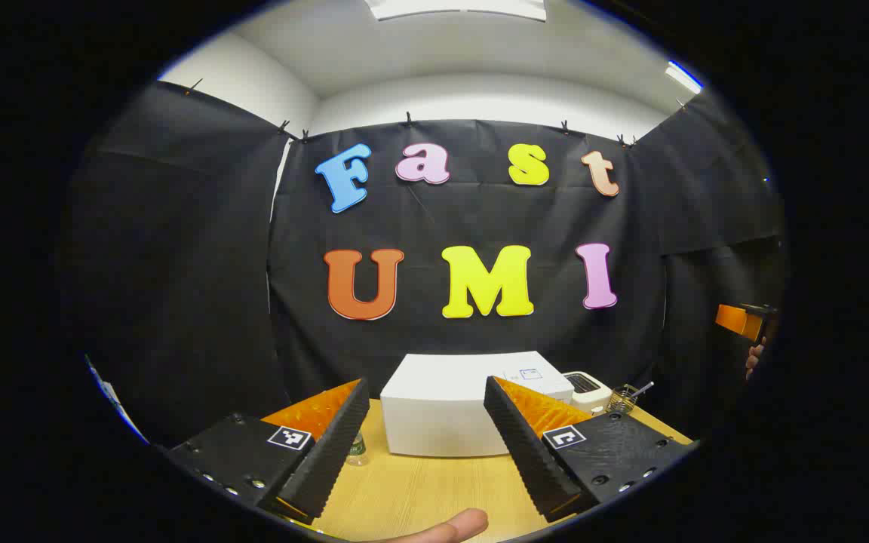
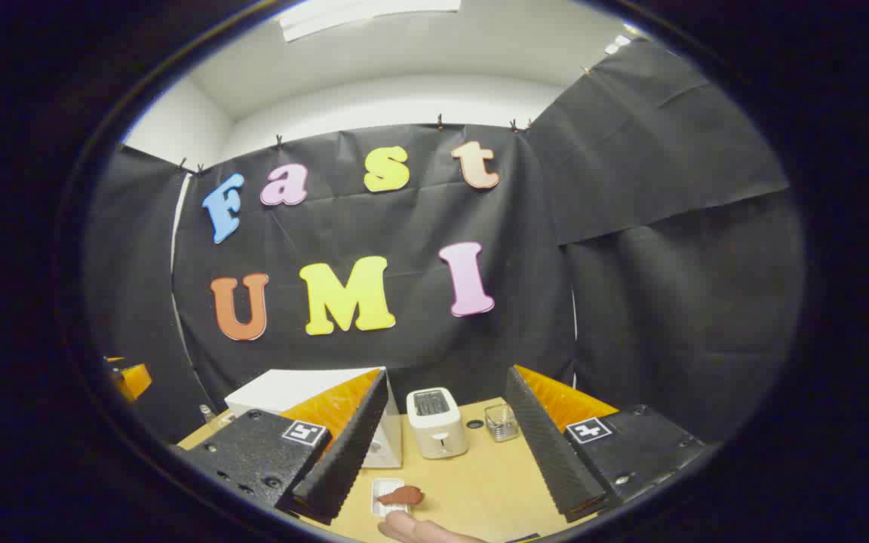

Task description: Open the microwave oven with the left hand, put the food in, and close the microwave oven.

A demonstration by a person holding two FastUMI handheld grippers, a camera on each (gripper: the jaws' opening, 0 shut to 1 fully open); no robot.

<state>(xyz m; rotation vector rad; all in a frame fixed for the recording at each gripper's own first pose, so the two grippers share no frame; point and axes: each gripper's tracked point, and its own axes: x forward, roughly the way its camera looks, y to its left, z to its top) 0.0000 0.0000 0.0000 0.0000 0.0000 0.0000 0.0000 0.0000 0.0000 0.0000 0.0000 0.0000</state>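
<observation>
Both grippers hang wide and empty; bring your left gripper [image 1: 427, 452] squarely to the shut microwave's [image 1: 446, 407] door edge first.

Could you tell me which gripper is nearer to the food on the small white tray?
Right. The right gripper hangs open just above the food on its tray, which lies between its fingers. The left gripper faces the microwave oven, farther left.

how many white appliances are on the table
2. The microwave oven sits at the back of the wooden table, ahead of the left gripper. The toaster stands to its right, beside a small glass container. Others may be hidden behind the fingers.
</observation>
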